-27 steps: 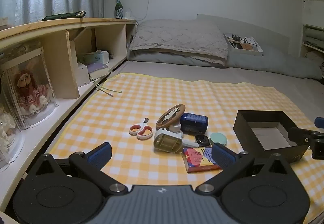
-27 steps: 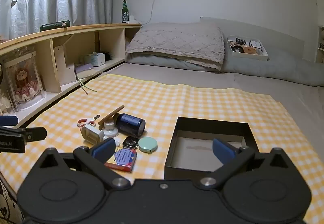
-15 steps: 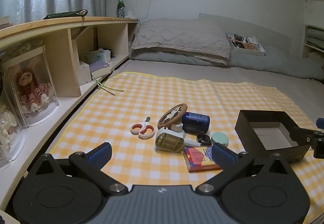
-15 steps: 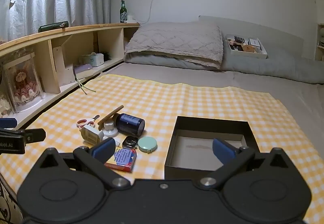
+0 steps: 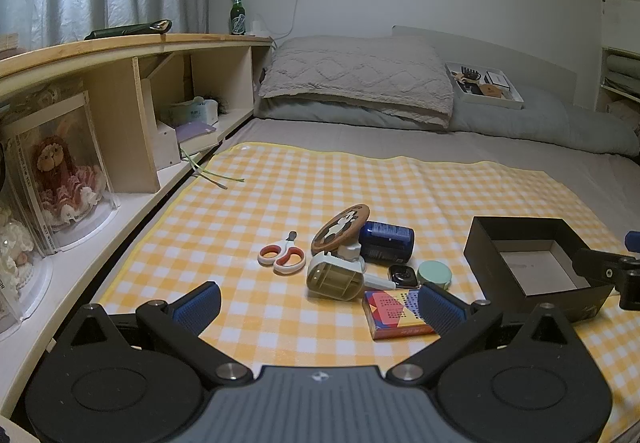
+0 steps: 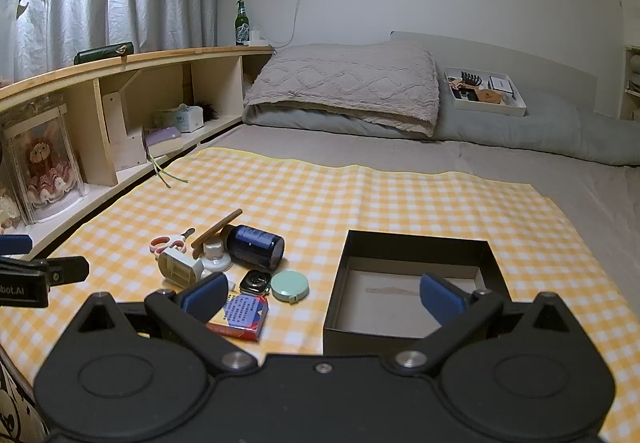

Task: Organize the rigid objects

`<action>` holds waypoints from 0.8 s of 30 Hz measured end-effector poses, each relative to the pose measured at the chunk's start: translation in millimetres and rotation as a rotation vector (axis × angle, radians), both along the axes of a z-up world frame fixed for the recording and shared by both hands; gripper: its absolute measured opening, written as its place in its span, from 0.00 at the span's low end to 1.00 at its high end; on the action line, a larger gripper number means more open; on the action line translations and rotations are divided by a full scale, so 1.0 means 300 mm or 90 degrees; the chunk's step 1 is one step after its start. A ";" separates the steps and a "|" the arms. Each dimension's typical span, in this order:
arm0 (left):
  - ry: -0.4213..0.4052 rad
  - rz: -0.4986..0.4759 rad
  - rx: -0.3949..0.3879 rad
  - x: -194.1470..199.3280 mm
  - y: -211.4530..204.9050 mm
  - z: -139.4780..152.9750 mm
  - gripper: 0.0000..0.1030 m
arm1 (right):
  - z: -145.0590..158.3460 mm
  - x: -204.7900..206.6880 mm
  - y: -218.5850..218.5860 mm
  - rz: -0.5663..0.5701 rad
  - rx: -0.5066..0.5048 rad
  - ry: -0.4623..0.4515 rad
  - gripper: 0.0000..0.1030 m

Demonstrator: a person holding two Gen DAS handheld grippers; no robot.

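Note:
A pile lies on the yellow checked cloth [image 5: 320, 187]: red-handled scissors [image 5: 281, 255], a round wooden coaster [image 5: 341, 227] leaning on a blue can [image 5: 386, 241], an olive and white device [image 5: 334, 277], a smartwatch [image 5: 402, 275], a mint round case [image 5: 434, 274] and a colourful card box [image 5: 394, 313]. An empty black box [image 6: 412, 283] stands to their right. My left gripper [image 5: 318, 307] is open and empty, in front of the pile. My right gripper [image 6: 322, 297] is open and empty, in front of the black box and the card box [image 6: 242, 313].
A wooden shelf unit [image 5: 120, 115] runs along the left with a doll case [image 5: 60, 171], tissues and a green bottle [image 5: 237, 13]. A pillow [image 5: 356, 77] and a white tray [image 5: 484, 85] lie at the bed's head. Grey bedding surrounds the cloth.
Both views have shifted slightly; the left gripper has drifted a little left and back from the pile. Nothing was grasped or moved.

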State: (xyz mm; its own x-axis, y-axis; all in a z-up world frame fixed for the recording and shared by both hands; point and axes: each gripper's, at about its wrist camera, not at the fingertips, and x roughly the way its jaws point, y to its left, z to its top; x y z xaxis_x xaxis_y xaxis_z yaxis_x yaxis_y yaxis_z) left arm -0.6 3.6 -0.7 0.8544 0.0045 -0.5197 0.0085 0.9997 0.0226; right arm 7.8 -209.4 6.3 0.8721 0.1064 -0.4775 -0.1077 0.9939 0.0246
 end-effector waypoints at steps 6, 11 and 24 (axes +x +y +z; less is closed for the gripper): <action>0.000 0.000 0.000 -0.001 0.001 -0.001 1.00 | 0.000 0.001 0.000 0.003 0.000 0.002 1.00; 0.000 0.000 0.001 0.000 -0.002 0.000 1.00 | 0.001 -0.001 0.001 0.003 -0.001 0.002 1.00; 0.001 0.001 0.002 0.000 -0.003 0.000 1.00 | 0.000 -0.002 0.003 0.005 -0.004 0.001 1.00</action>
State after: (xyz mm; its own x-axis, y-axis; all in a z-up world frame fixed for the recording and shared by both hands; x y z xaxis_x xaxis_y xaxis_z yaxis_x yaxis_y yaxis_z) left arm -0.5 2.6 -0.8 0.8537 0.0070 -0.5207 0.0076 0.9996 0.0259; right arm 7.1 -208.4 6.2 0.8704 0.1103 -0.4799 -0.1153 0.9931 0.0191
